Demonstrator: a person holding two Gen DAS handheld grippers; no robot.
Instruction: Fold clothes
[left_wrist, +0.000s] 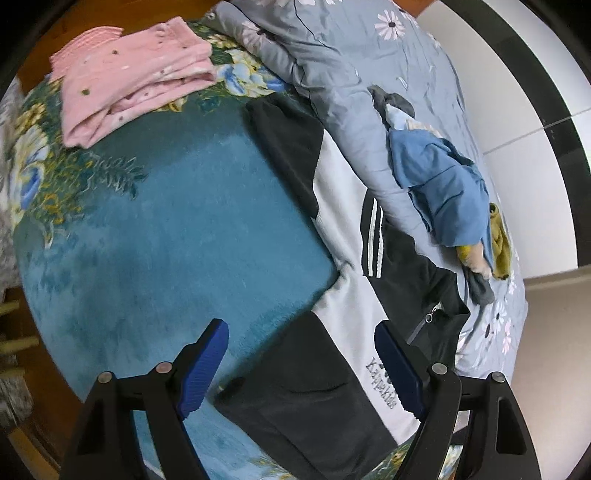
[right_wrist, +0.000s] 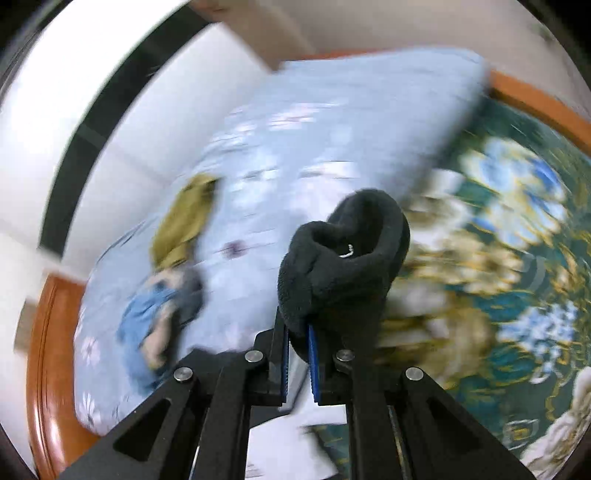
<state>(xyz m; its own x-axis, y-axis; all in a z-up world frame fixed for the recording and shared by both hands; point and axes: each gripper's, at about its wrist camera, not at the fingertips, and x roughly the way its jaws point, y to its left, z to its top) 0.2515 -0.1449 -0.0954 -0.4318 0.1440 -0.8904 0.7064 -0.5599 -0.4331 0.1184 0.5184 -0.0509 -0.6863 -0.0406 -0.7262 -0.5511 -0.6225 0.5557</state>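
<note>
Right hand-held gripper is nearly closed on a bunch of dark fleece, which balloons up past the pads; that view is smeared with motion. The fleece may belong to the jacket, but neither view shows the link.

Left hand-held gripper is wide open and holds nothing, hovering over the jacket's near end with one pad over the white panel by the lettering. The black-and-white jacket lies spread along the blanket, its far edge against the quilt. A folded pink garment lies beyond the jacket on the blanket, and a blue bundle lies past the jacket, on the quilt.

Risks, as I judge them:
- The pinch takes a thick wad near the pad tips, so a fast swing could pull the fleece free.
- If the fleece is part of the jacket, hauling it with the left pads off the cloth could drag the whole jacket askew.
- Closing the left pads there might catch blanket pile along with the jacket.
</note>
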